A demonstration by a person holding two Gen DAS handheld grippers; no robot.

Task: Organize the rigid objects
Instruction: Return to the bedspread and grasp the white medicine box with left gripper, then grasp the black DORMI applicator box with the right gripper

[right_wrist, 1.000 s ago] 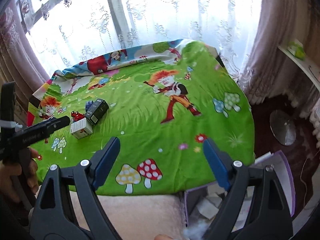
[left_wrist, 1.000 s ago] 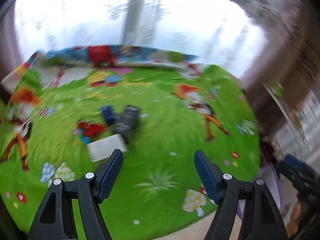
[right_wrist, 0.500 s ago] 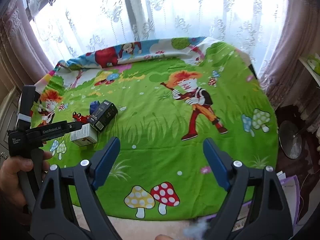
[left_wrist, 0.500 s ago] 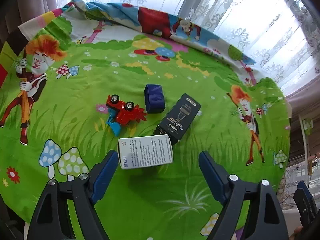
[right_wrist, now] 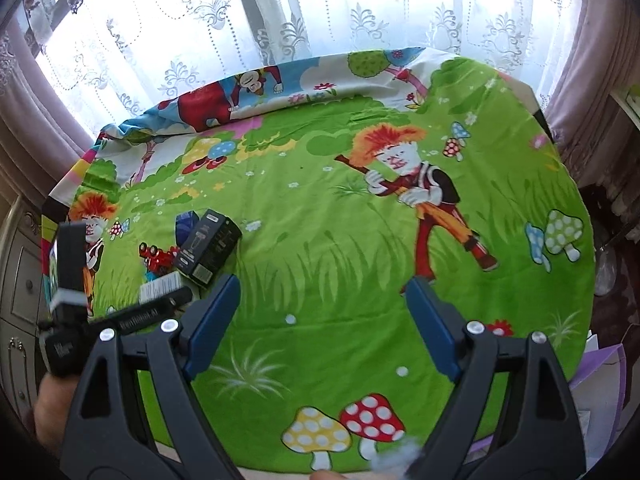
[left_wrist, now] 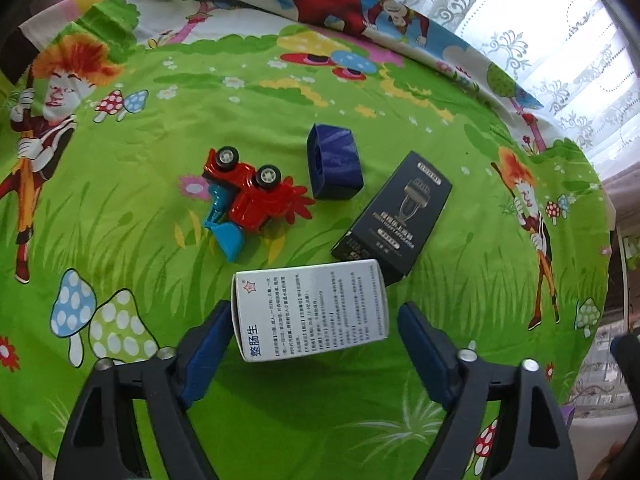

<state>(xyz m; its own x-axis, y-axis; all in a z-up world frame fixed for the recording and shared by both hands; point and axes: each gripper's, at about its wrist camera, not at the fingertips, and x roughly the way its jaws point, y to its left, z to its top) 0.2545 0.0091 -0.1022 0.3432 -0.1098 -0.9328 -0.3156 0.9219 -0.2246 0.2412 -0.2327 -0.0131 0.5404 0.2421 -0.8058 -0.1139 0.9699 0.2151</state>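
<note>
A white box with Chinese print [left_wrist: 312,308] lies on the green cartoon cloth [left_wrist: 120,220]. My left gripper [left_wrist: 314,320] is open, its fingers on either side of the box's near end, not closed on it. Behind it lie a dark shaver box [left_wrist: 394,216], a dark blue ring-shaped piece [left_wrist: 334,162] and an overturned red toy car with a blue scoop [left_wrist: 248,200]. My right gripper [right_wrist: 322,292] is open and empty over the cloth's middle. In the right wrist view the shaver box [right_wrist: 208,246], red car [right_wrist: 158,258] and white box [right_wrist: 160,286] sit at the left.
The left hand-held gripper body [right_wrist: 116,316] shows at the left of the right wrist view. Lace curtains [right_wrist: 320,12] hang behind the table. A purple container [right_wrist: 600,372] stands beyond the table's right edge. The cloth's edge [right_wrist: 280,468] runs close below my right gripper.
My left gripper has moved forward and down until its open fingers flank the white box. My right gripper has moved forward over the cloth, still open.
</note>
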